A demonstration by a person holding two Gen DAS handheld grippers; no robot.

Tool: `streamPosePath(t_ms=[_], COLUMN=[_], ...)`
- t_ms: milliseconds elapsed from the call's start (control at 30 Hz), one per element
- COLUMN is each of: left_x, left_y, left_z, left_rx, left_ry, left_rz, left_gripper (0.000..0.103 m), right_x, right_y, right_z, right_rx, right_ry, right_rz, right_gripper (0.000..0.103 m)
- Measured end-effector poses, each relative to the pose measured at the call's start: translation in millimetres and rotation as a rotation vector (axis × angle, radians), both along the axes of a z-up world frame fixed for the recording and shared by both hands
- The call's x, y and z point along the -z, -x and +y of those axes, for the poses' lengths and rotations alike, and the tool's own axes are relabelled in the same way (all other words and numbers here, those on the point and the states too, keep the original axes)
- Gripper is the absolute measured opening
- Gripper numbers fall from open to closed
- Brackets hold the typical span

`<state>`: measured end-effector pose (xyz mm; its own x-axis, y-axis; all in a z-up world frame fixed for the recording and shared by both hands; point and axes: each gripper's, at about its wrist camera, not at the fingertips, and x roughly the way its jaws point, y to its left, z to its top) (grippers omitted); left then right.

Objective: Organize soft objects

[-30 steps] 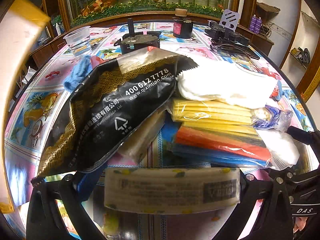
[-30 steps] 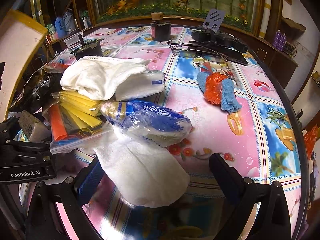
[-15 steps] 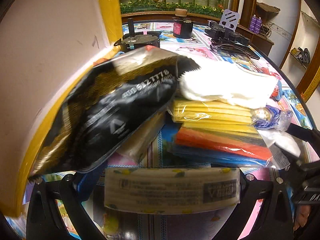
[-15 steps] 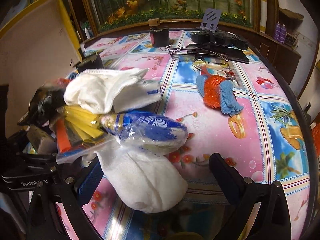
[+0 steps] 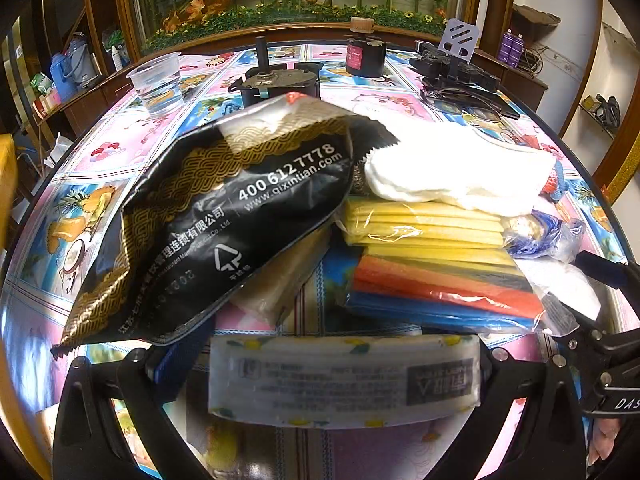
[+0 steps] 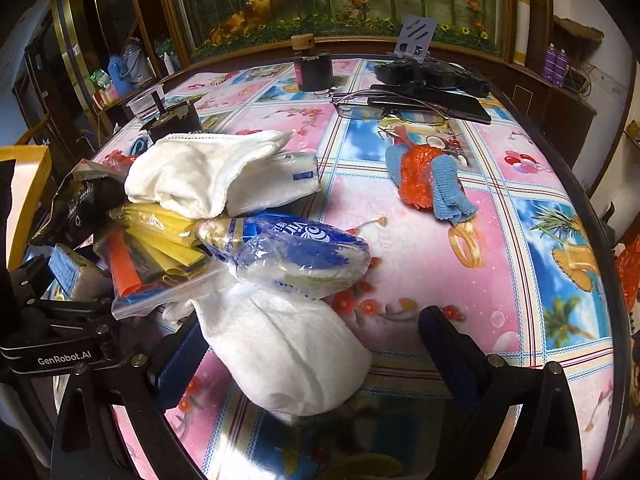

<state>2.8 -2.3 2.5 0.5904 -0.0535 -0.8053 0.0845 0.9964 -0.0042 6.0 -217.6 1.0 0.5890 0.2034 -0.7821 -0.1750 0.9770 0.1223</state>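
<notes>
While both cams face the pile, we note: L hand-held gripper (image 5: 320, 380) is clamped on a tissue pack (image 5: 344, 380) w/ yellow-dotted wrap, held just above the surface (image 6: 420, 248). R hand-held gripper (image 6: 316, 352) has fingers spread apart, w/ a white cloth bundle (image 6: 288, 356) lying between them, touching the L finger. Black snack bag (image 5: 224, 224) leans on a clear bag of coloured strips (image 5: 432, 264); white towel (image 5: 460, 168) sits on top. Blue-orange cloth (image 6: 432, 184) lies well apart.
</notes>
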Motion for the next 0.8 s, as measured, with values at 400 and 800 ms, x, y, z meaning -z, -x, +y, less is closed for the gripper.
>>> streamPosePath(t_ms=[400,800], left_x=[0,0], left_y=[-1,-1], left_z=[0,-1], left_rx=[0.000,0.000], left_ry=[0.000,0.000], left_rz=[0.000,0.000], left_gripper=[0.103,0.103], right_x=[0,-10], right_y=[2,3], right_z=[3,-20], right_rx=[-0.006,-0.022], right_ry=[0.003,-0.159], right_rz=[-0.001,0.034], right_gripper=[0.102,0.085])
